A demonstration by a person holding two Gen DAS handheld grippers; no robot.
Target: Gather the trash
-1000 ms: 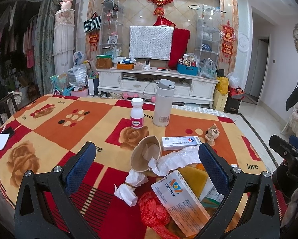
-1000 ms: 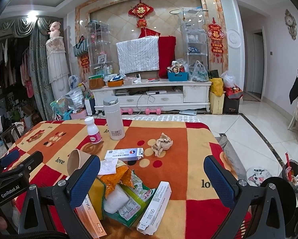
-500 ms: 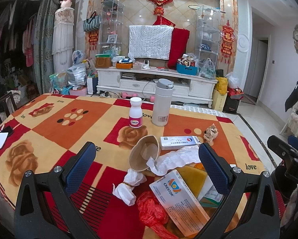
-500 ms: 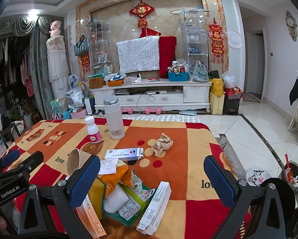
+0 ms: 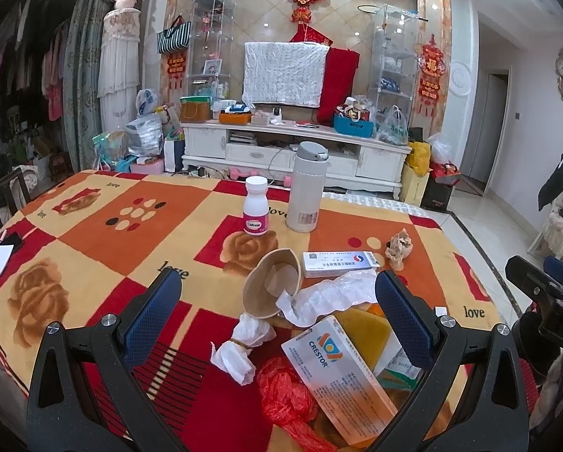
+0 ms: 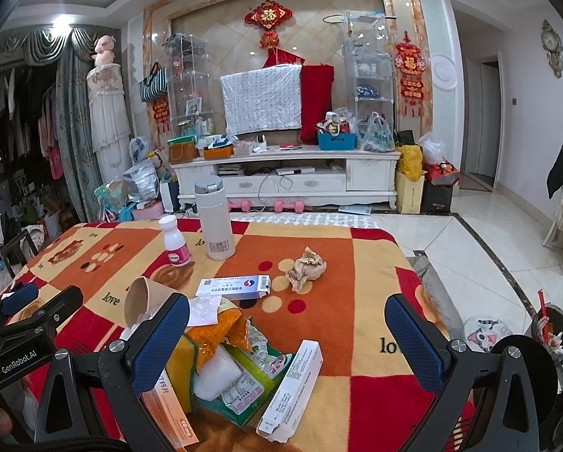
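While both jaws gape, three boxes (image 6: 235, 286), one cup (image 5: 272, 288) lie.

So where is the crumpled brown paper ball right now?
The crumpled paper ball lies alone on the tablecloth, right of the flat medicine box, beyond the main pile.

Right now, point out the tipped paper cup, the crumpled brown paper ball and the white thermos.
paper cup (image 5: 268, 288), left wrist view, inside its open mouth.
crumpled paper ball (image 6: 306, 268), right wrist view, its middle.
white thermos (image 5: 305, 196), left wrist view, mid-body.
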